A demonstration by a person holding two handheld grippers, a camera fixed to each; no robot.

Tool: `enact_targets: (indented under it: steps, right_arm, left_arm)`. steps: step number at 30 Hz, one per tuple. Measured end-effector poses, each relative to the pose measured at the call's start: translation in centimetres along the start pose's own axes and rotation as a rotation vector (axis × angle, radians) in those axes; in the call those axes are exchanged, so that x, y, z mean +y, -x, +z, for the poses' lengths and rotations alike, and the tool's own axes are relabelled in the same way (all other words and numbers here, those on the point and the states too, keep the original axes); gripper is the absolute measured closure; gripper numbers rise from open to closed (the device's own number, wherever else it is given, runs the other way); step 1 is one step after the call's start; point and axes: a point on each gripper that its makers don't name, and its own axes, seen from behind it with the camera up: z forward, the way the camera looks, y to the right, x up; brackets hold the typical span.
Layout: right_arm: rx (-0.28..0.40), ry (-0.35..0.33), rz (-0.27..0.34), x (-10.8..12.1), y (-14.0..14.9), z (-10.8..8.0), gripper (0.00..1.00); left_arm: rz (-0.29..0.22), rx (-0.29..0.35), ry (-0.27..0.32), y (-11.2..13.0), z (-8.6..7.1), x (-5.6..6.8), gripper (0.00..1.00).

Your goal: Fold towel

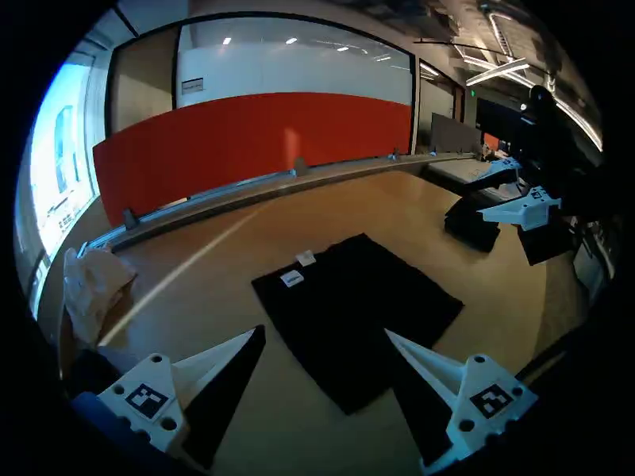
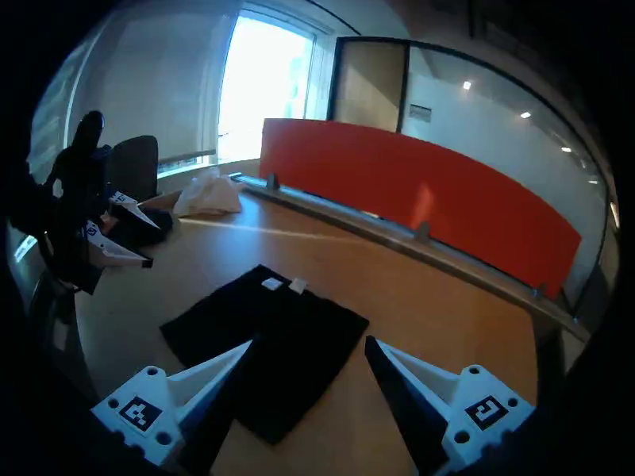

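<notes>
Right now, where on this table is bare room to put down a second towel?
Widest free patch: the bare table top between the black towel and the rail under the red divider. A second patch lies between the towel and the crumpled white bundle. Crowded: the bundle's corner, and beside the towel where the open left gripper and right gripper hover.

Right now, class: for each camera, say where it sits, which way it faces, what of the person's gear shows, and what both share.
Left gripper view: on the left claw, looking down at the black towel on the table; own open fingers at bottom.
Right gripper view: on the right claw, facing the towel likewise; own open fingers at bottom.
Shared: towel, table, red partition.
</notes>
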Motion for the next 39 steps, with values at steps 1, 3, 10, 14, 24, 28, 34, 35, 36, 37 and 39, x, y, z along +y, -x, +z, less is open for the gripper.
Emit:
enact_targets:
  steps: [1, 3, 10, 14, 24, 28, 34, 35, 36, 37, 39]
  right_arm:
    - [-0.008, -0.002, -0.001, -0.1, 0.5, 0.2, 0.00]
    - [-0.024, -0.007, -0.002, -0.3, 1.5, 0.7, 0.00]
    - [-0.067, -0.020, 0.002, -0.9, 4.4, 2.1, 0.00]
    - [-0.090, -0.027, 0.002, -1.4, 6.0, 2.7, 0.00]
    - [-0.145, -0.055, -0.005, -3.1, 9.8, 3.8, 0.00]
    - [-0.168, -0.065, -0.001, -3.6, 11.2, 4.1, 0.00]
    - [-0.206, -0.075, 0.002, -4.1, 13.5, 4.4, 0.00]
    - [-0.213, -0.077, 0.002, -4.2, 13.8, 4.4, 0.00]
    - [-0.219, -0.079, 0.002, -4.3, 14.2, 4.5, 0.00]
    - [-0.226, -0.081, 0.003, -4.4, 14.6, 4.5, 0.00]
    - [-0.240, -0.086, 0.003, -4.6, 15.3, 4.5, 0.00]
  left_arm:
    - [0.002, -0.008, 0.003, 0.4, 0.2, 0.1, 0.00]
    - [0.007, -0.025, 0.009, 1.3, 0.8, 0.3, 0.00]
    - [0.013, -0.075, 0.040, 4.1, 2.5, 1.4, 0.00]
    - [0.010, -0.104, 0.058, 5.7, 3.4, 2.1, 0.00]
    - [0.018, -0.168, 0.079, 9.1, 4.9, 2.9, 0.00]
    - [0.016, -0.193, 0.086, 10.3, 5.2, 3.1, 0.00]
    - [0.011, -0.228, 0.095, 11.8, 5.6, 3.5, 0.00]
    - [0.011, -0.233, 0.097, 12.0, 5.6, 3.5, 0.00]
    - [0.010, -0.238, 0.099, 12.2, 5.6, 3.6, 0.00]
    - [0.010, -0.244, 0.101, 12.4, 5.7, 3.7, 0.00]
    - [0.009, -0.255, 0.104, 12.8, 5.7, 3.9, 0.00]
